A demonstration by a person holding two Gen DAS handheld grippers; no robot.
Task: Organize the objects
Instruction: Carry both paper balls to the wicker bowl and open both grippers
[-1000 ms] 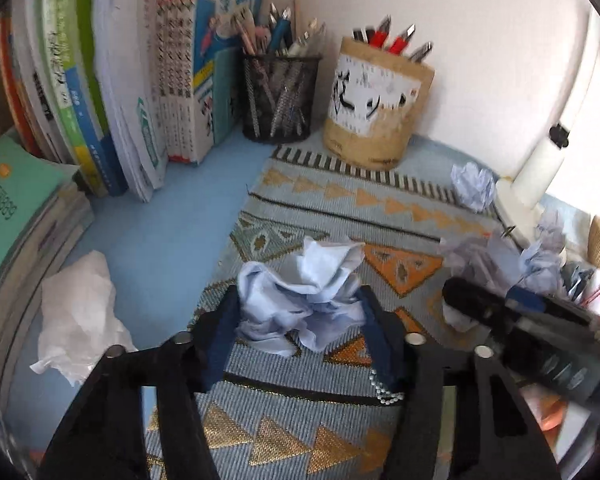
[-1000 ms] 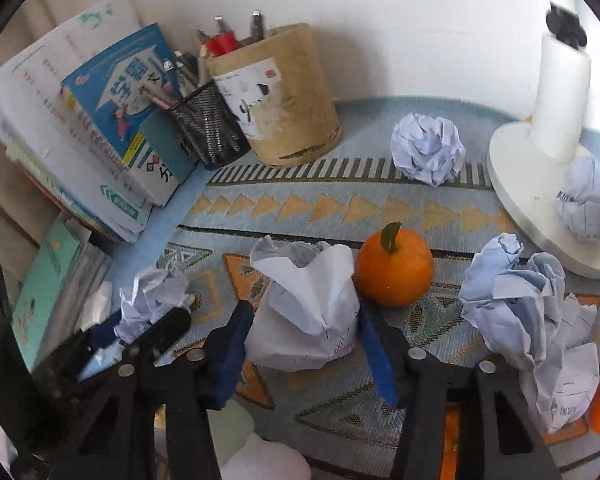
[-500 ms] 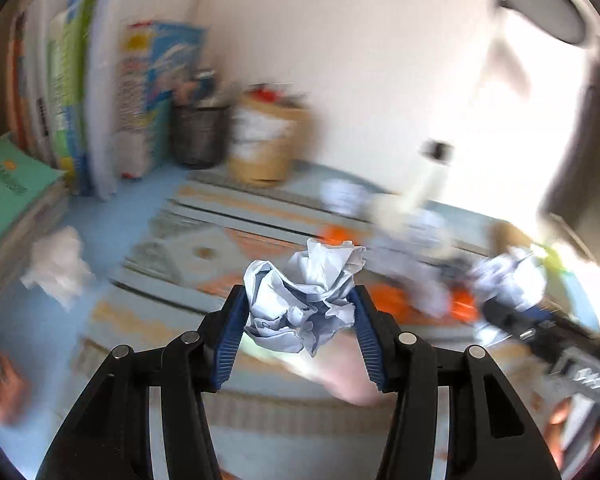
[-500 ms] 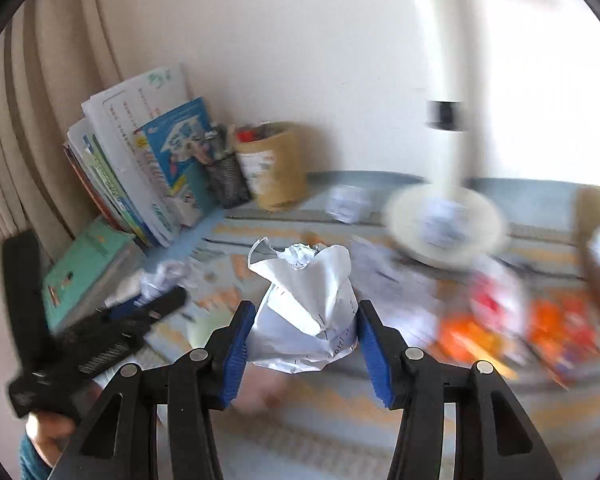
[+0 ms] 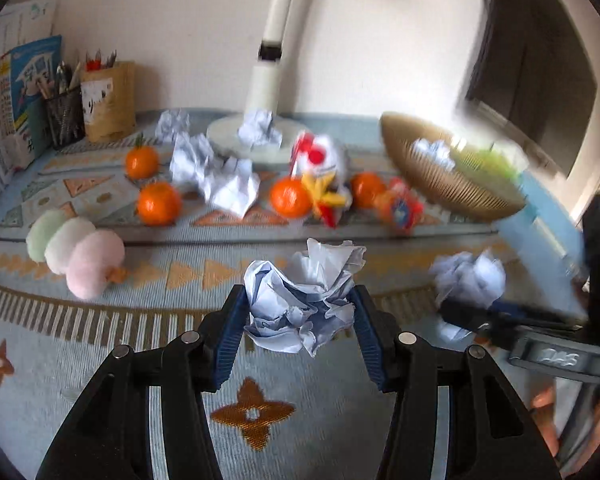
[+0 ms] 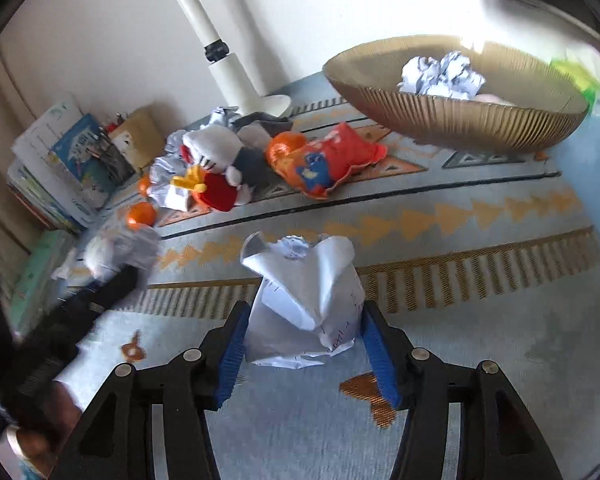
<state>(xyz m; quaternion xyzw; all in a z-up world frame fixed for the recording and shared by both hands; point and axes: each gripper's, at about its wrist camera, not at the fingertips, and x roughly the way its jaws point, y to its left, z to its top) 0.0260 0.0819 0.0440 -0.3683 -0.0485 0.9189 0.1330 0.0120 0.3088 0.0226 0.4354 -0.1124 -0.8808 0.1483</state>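
Right gripper (image 6: pixel 302 334) opening around a crumpled paper (image 6: pixel 304 304)

Its jaws have just been widening; a ribbed bowl (image 6: pixel 456 118) is sitting at the frame's upper right.

Crumpled matt paper ball (image 5: pixel 302 312); ribbed gold bowl (image 6: pixel 452 118); woven cloth mat (image 5: pixel 100 320); fuzzy plush toy (image 5: pixel 76 254); glossy oranges (image 5: pixel 158 203).

a home study desk: books (image 5: pixel 24 92), pen holder (image 5: pixel 65 118), lamp (image 5: pixel 268 80), plush toys (image 6: pixel 216 168)
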